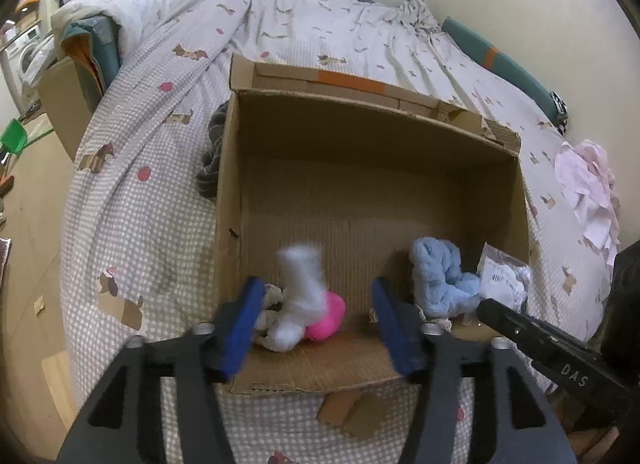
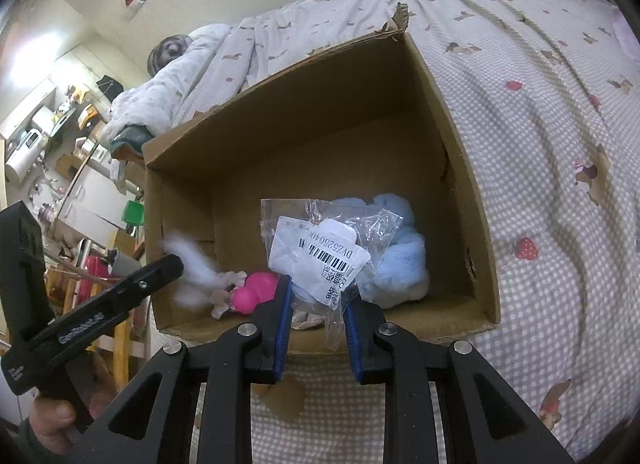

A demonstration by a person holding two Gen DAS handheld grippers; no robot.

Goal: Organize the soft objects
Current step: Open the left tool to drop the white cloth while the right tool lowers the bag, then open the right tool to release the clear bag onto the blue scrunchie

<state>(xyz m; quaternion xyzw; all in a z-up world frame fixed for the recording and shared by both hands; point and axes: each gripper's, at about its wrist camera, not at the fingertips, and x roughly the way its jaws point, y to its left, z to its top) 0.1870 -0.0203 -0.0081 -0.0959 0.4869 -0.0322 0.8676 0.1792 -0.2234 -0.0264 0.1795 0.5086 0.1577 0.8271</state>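
An open cardboard box stands on the bed. Inside lie a pink soft toy, a light blue fluffy item and small beige pieces. A blurred white fluffy item hangs in the air just above the pink toy, between the fingers of my left gripper, which is open over the box's near edge. My right gripper holds a clear plastic bag with a barcode label over the box, its fingers narrowly apart with the bag's lower edge between them. The blue item lies behind the bag.
The bed has a grey checked cover with dog prints. A grey striped garment lies left of the box, a pale pink cloth at the right. Cardboard scraps lie before the box. A cluttered room lies left of the bed.
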